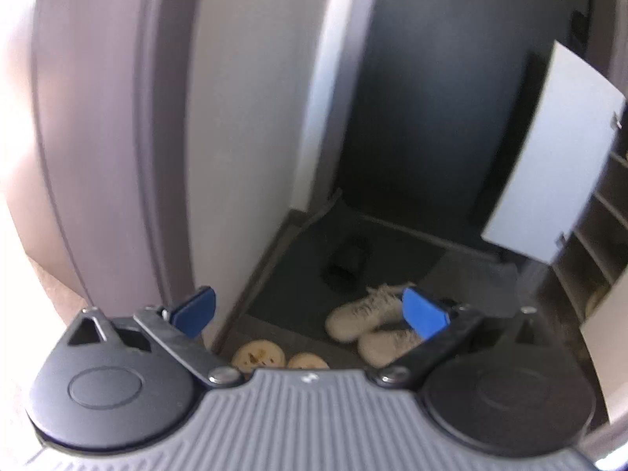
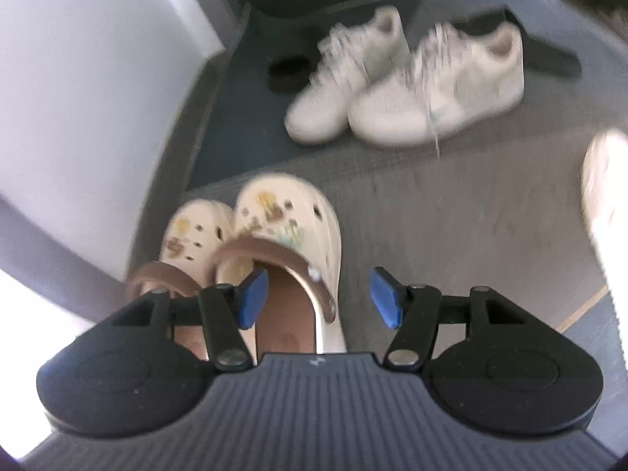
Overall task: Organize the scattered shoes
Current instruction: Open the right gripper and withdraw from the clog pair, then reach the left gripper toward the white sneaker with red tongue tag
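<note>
The grey mat (image 2: 451, 204) covers most of the floor, with bare room on its right part. The white sneakers (image 2: 400, 82) stand together at its far edge, well apart from the right claw (image 2: 320, 300). The cream clogs (image 2: 251, 243) stand side by side against the wall; the right claw, fingers apart, straddles the right clog's outer side. The left claw (image 1: 310, 312) hangs spread wide, holding nothing.
</note>
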The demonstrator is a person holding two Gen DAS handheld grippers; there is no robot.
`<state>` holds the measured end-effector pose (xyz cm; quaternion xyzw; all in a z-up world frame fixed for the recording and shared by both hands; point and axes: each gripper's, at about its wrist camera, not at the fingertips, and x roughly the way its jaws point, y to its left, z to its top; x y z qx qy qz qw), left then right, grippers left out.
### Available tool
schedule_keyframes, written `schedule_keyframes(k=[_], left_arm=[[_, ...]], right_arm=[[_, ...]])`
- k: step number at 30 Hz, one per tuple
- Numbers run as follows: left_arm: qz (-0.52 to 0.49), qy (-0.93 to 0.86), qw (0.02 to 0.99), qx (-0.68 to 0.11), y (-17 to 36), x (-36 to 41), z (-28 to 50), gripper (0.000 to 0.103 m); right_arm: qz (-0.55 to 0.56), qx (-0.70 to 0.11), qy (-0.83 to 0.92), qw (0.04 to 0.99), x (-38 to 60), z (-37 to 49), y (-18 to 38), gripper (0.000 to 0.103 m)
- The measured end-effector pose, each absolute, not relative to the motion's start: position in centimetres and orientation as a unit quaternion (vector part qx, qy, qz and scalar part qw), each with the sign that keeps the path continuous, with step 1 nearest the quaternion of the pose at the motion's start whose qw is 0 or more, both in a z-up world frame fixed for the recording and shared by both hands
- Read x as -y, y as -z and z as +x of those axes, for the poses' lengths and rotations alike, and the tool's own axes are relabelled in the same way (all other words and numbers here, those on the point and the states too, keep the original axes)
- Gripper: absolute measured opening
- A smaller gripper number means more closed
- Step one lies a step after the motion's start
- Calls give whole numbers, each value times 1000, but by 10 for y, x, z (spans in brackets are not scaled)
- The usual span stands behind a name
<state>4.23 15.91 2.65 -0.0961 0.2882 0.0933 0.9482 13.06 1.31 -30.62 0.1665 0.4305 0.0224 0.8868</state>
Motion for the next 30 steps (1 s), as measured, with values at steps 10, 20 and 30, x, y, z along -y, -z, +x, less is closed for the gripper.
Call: schedule_keyframes(k=[10,20,30], left_arm=[[35,-89,952,-289,-2,-109,31,103],[133,31,943,-304,-45,-51,28,103],[243,230,909,-247,-15,-7,79,103]], right_arm=[[148,-463,-15,874,90,70,139,61],[197,-342,1,919,180,6,6,61],[278,-319,-28,906,213,-4,11,63]])
